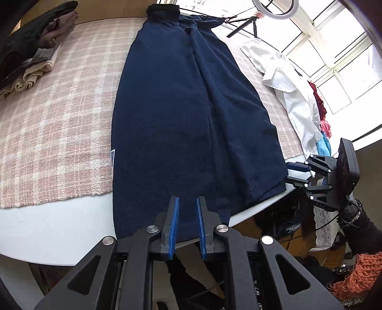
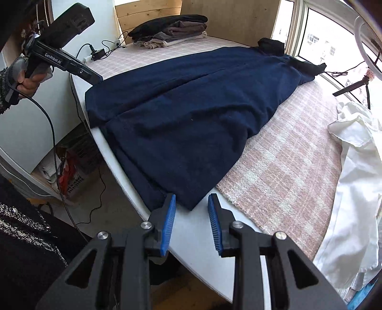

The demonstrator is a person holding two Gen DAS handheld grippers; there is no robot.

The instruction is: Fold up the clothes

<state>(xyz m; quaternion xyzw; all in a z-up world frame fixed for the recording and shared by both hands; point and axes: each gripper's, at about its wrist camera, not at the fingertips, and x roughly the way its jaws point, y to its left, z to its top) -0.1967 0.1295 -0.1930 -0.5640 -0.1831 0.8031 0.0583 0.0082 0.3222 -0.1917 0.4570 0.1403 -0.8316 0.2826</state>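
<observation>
Jaws of the left gripper (image 1: 187, 202) stand narrowly apart over the near hem of the navy garment (image 1: 191, 114), gripping nothing; it lies flat along the worktop (image 1: 47, 229). From the right wrist, the right gripper (image 2: 191, 202) gapes wider at the hem's corner. Both should bite the hem evenly before lifting.

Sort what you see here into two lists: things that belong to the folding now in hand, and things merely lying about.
In the job:
navy garment, spread flat
left gripper, open at its hem
right gripper, open at its corner

Lying about:
folded clothes stack
white shirt
plaid cloth
ring light
</observation>
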